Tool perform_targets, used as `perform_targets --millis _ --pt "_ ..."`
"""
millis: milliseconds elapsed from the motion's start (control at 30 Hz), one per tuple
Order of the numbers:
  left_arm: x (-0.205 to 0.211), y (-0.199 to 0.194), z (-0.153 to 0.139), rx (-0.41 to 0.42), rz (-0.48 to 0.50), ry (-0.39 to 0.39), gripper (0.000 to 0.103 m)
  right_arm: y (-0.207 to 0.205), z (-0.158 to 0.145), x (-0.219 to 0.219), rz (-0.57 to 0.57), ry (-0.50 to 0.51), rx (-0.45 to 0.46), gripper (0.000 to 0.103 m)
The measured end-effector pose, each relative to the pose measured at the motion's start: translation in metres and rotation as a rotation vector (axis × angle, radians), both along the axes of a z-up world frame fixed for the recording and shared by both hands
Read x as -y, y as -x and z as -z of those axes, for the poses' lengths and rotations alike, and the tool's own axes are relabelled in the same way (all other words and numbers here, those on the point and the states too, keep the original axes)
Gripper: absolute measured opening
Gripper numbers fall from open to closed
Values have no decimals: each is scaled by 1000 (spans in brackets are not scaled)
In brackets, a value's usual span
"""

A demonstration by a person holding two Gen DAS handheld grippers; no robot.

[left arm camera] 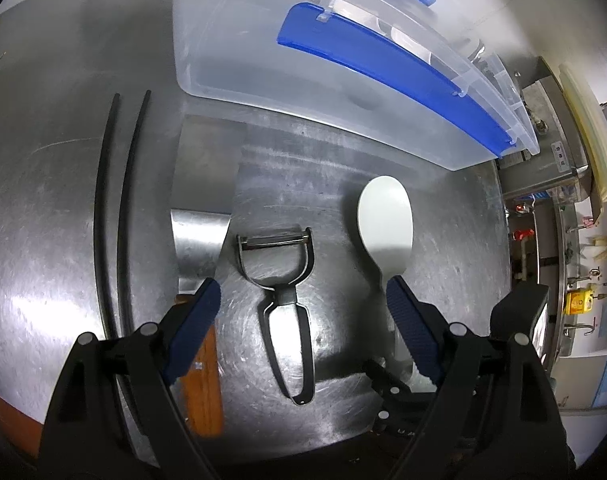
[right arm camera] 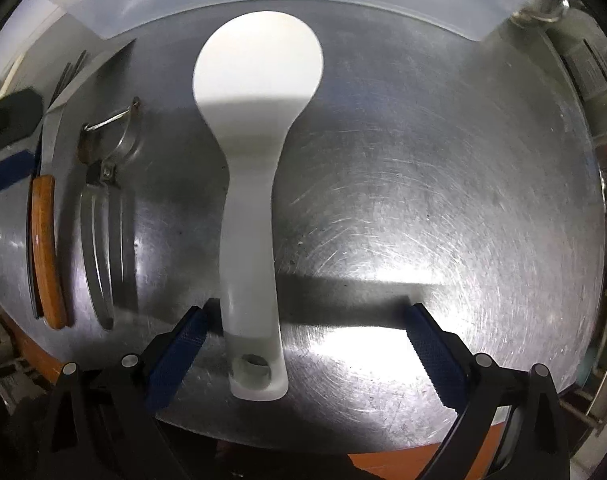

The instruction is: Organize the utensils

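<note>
My left gripper hangs over the steel table with its jaws spread wide, and the metal peeler lies flat on the table between its fingertips, touching neither one. Just left of the peeler lies a cleaver with a wooden handle, and left of that a pair of black chopsticks. Right of the peeler rests the white rice paddle; my right gripper has its jaws apart around the paddle's handle end, the left finger just beside the handle and the other well clear. Beyond the peeler sits a clear plastic bin with blue latches.
</note>
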State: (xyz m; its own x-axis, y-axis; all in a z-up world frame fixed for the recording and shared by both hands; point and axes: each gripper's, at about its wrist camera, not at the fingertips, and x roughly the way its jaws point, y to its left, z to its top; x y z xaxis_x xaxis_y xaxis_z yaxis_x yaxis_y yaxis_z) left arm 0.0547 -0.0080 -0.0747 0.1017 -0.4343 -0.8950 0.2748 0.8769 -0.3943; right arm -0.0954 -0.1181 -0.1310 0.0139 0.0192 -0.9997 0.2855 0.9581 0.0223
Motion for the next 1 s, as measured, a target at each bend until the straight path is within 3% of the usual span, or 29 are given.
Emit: perform_targets --millis 867,967,1000 --pt "-4 4 -2 0 14 8 81 17 -10 -5 7 24 80 99" --pt "-5 3 -2 1 11 7 81 17 -15 1 20 29 97 93" --pt "-6 3 -1 1 6 7 81 16 -17 2 24 37 101 80"
